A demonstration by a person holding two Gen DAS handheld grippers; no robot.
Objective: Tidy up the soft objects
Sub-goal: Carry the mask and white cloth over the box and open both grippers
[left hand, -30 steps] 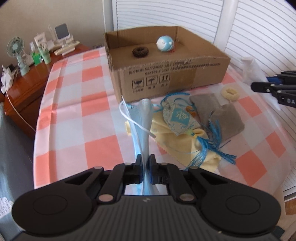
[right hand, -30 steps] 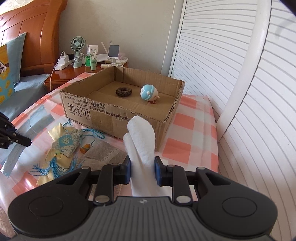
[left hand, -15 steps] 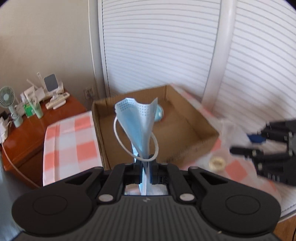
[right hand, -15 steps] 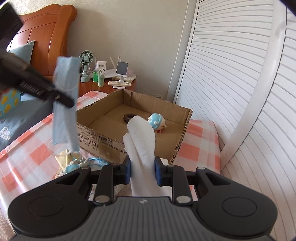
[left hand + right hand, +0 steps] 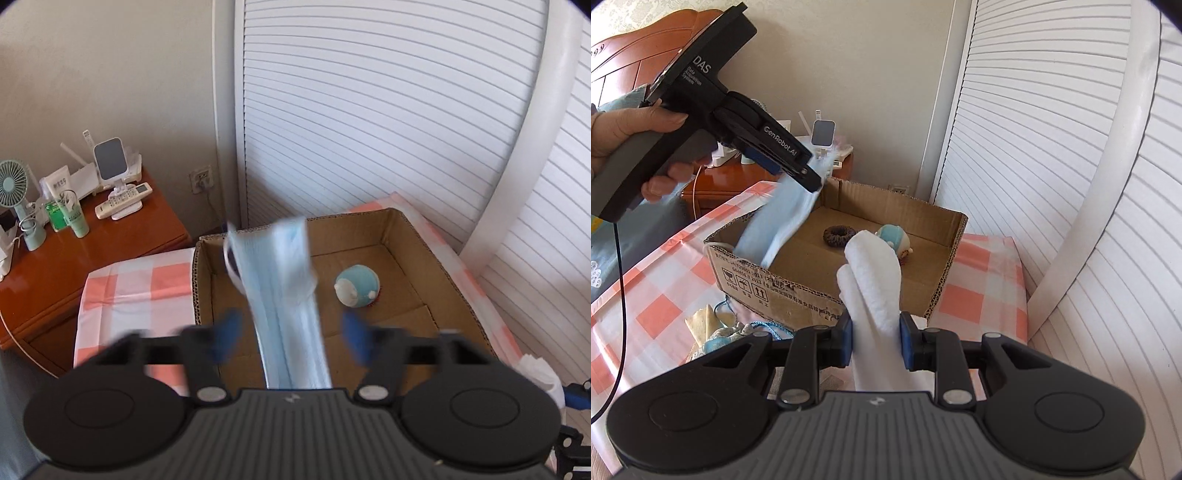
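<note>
Both wrist views down onto the shared cardboard box [image 5: 447, 266]; left nearer, seemingly overhead; right lower, outside its front wall.

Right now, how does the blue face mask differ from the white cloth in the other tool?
The face mask is light blue, pleated and hangs over the cardboard box; the white cloth is plain and stands up, short of the box. The left tool is open, releasing the mask; the right tool is shut on the cloth. Both are soft.
</note>
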